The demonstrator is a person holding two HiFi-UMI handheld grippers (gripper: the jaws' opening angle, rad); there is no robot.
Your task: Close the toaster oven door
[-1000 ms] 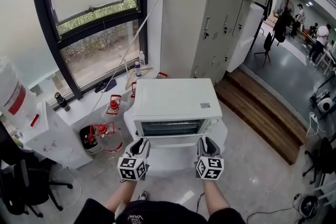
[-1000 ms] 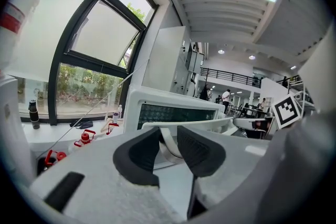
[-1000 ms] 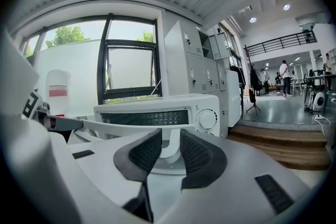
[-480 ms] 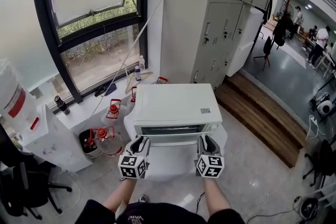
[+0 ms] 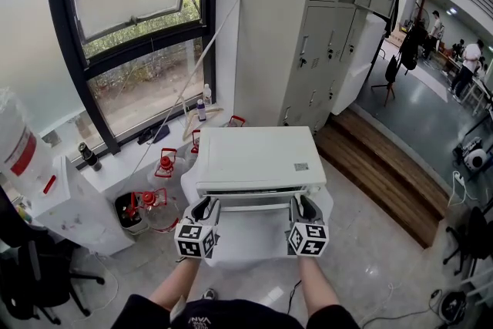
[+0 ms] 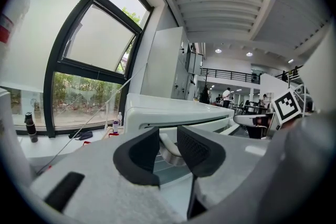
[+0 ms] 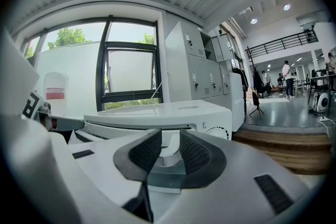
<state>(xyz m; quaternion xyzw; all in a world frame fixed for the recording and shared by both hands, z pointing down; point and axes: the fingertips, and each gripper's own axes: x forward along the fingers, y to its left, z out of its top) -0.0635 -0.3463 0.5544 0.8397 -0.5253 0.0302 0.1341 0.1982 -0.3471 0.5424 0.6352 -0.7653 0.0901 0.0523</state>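
Note:
A white toaster oven [image 5: 258, 158] stands on a small white table [image 5: 323, 200] in front of me. Its door [image 5: 250, 206] is tilted up most of the way toward the oven front, leaving a narrow gap under the top edge. My left gripper [image 5: 206, 204] holds the left end of the door handle [image 6: 169, 153], with the bar between its dark pads. My right gripper [image 5: 302, 203] grips the right end of the handle [image 7: 167, 157] in the same way. The oven body [image 6: 173, 112] fills the space just beyond the left gripper [image 6: 168, 147] and beyond the right gripper [image 7: 169, 152].
Tall grey lockers [image 5: 323, 27] rise behind the oven, with a black-framed window [image 5: 131, 50] to their left. Red-capped jugs [image 5: 154, 200] sit on the floor at left by a water dispenser [image 5: 46, 189]. A wooden step [image 5: 385, 166] runs to the right. People stand far off [image 5: 470, 58].
Both grippers have moved forward and slightly up with the handle. The door has swung up toward the oven front, so the glass and dark opening seen earlier no longer show.

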